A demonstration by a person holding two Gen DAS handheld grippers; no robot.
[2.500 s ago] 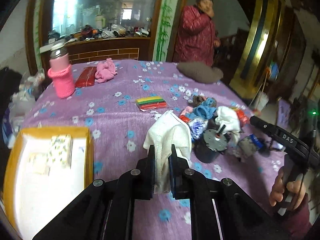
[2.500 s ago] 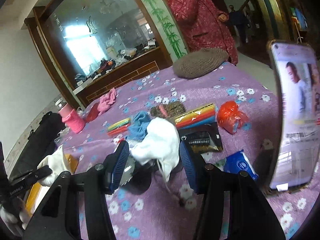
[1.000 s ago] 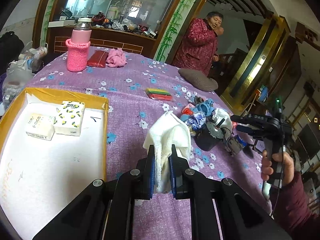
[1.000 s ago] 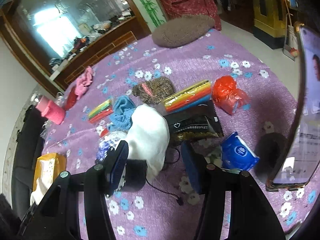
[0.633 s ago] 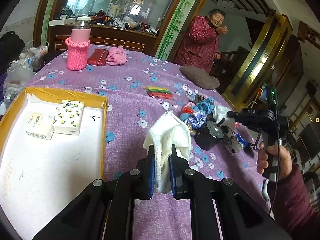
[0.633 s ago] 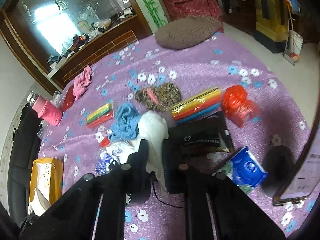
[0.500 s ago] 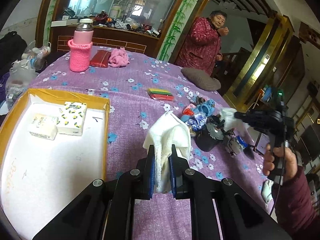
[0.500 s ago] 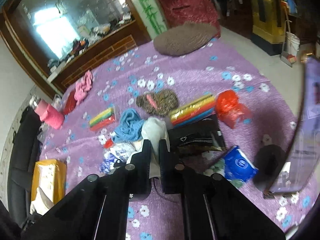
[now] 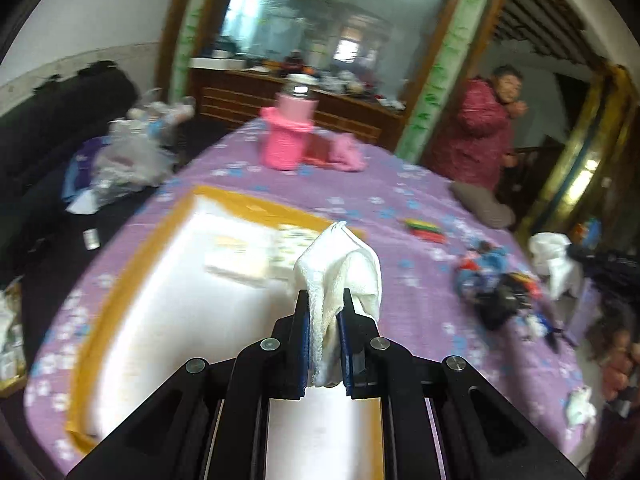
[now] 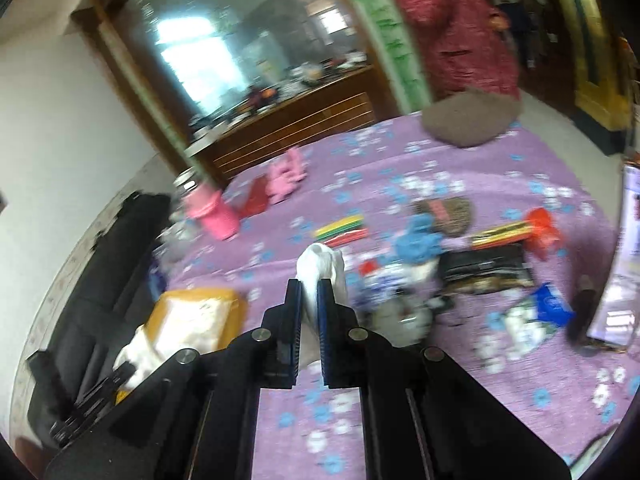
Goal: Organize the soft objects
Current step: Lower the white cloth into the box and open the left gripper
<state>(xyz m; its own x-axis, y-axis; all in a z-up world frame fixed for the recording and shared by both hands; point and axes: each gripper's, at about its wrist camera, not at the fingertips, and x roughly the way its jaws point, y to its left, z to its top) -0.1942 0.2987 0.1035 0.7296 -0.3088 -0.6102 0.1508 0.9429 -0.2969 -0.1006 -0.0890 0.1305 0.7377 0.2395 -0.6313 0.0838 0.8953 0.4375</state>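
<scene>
My left gripper [image 9: 324,310] is shut on a cream folded towel [image 9: 340,268] and holds it above the near right part of the yellow-rimmed white tray [image 9: 120,292]. Two tissue packs [image 9: 256,252] lie in the tray. My right gripper [image 10: 309,286] is shut on a white soft cloth [image 10: 322,266], lifted above the purple flowered table left of the pile of mixed items [image 10: 420,252]. The tray also shows in the right wrist view [image 10: 192,316], at lower left, with the left gripper and its towel [image 10: 136,352] over it.
A pink sleeved bottle [image 9: 290,136], a pink cloth [image 9: 344,152], a colour-striped pack [image 9: 424,228] and a brown cushion [image 10: 472,116] lie on the table. A phone on a stand [image 10: 624,264] is at far right. A person in red [image 9: 480,136] stands behind the table.
My left gripper has swung left with the towel, from over the cloth to over the tray. My right gripper shut on the white cloth and lifted it leftward from the pile.
</scene>
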